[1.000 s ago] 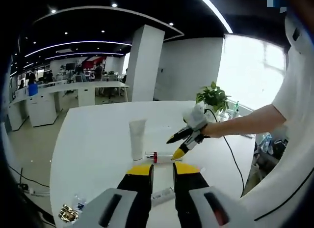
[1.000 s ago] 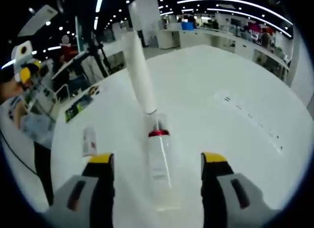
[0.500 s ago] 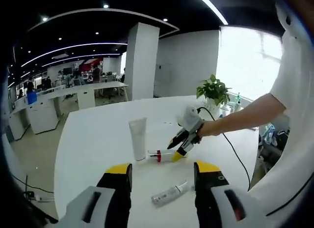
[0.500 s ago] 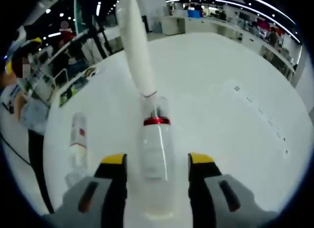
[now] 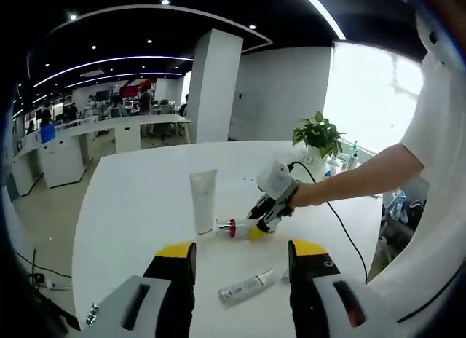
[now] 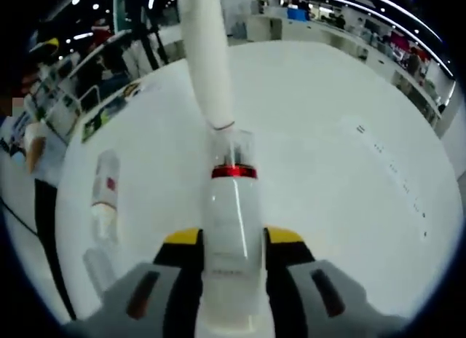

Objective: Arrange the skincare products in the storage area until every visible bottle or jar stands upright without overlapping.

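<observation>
One clear bottle (image 6: 231, 221) clamped lying between right claw (image 6: 231, 240) jaws

Left gripper view high and back over the white table (image 5: 131, 207); right gripper view low, close; shared: tube (image 5: 203, 201), bottle (image 5: 231, 227).

- Left gripper view: bright daylight pours through the window (image 5: 371, 97), blown out to flat white.
- Ceiling strip lights (image 5: 109, 61) and spot lamps glow against a dark ceiling.
- White table (image 5: 138, 207) evenly lit, shadows faint.
- Right gripper view: softer focus; clear bottle (image 6: 231, 221) up close blurs at the near end, with a glare streak along its side.
- Strong fisheye bending toward the edges.
</observation>
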